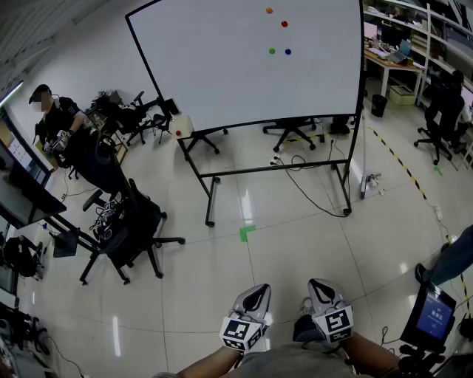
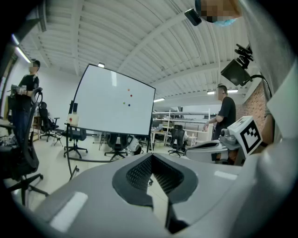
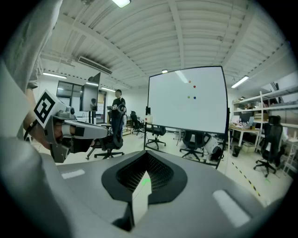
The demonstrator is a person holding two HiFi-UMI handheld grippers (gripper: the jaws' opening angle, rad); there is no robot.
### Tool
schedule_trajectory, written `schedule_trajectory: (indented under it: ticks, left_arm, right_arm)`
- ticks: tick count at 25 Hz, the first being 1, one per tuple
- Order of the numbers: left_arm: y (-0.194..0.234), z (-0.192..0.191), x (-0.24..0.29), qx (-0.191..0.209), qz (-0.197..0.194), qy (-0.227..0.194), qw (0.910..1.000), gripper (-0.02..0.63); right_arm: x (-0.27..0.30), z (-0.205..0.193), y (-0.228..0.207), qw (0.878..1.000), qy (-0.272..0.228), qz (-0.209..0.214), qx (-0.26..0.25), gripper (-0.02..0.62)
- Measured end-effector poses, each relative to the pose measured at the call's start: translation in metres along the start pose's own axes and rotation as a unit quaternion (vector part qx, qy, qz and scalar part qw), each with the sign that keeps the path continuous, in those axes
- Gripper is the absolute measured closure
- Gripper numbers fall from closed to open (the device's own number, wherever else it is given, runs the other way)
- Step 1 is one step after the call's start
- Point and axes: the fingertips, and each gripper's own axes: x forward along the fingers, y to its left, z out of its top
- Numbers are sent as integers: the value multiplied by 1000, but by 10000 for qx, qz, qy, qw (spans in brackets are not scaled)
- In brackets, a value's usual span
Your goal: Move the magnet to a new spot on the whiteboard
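The whiteboard [image 1: 222, 66] stands on a wheeled frame across the room, well away from both grippers. It carries an orange magnet [image 1: 269, 10], a red magnet [image 1: 284, 23], a green magnet [image 1: 272, 51] and a blue magnet [image 1: 287, 52] near its upper right. My left gripper [image 1: 255, 289] and right gripper [image 1: 320, 284] are low, close to my body, side by side and pointing at the board. Both are shut with nothing in them. The board [image 2: 111, 107] also shows in the left gripper view beyond the left gripper [image 2: 151, 160], and the board [image 3: 186, 100] in the right gripper view beyond the right gripper [image 3: 146, 160].
Black office chairs [image 1: 129, 229] and a seated person [image 1: 55, 118] crowd the left side. A green tape mark [image 1: 246, 233] and cables [image 1: 310, 192] lie on the floor near the board's frame. At the right edge stand a tablet on a stand [image 1: 431, 314] and a desk [image 1: 392, 59].
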Motion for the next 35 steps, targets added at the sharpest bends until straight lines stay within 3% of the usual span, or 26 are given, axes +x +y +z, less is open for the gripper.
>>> schedule_trajectory:
  ticks: [8,10,15,19,27,31,35]
  left_arm:
    - [8,102,126,413,108,-777,9961,604]
    - [8,120,156,442,137,-895,9949,604]
    - [19,137,205,437,136,-969,9942,604]
    - [34,143,235,432,77,-1007,9939,604]
    - [120,153,320,430,-139,-1254,9911,604]
    - [177,185,375,460,-420,-1358,9888,604]
    - [229,222,422,615,-774,-1696,9805,604]
  right_arm:
    - [47,106,-122,9915,-1165,-57,-583,589]
    - [59,123,-149,9881,-1440,-62,-534,589]
    - [90,129,-194,9903,-1289,-92,-513,589]
    - [110,145,-215,9880,-1484,-141,-410,589]
    - [215,169,-255,9836,-1727,-341,-395,589]
    - [278,201,-283,9793,-1828,-674,-555,589]
    - [339,237,-304,9735,-1957,-967,-686,589]
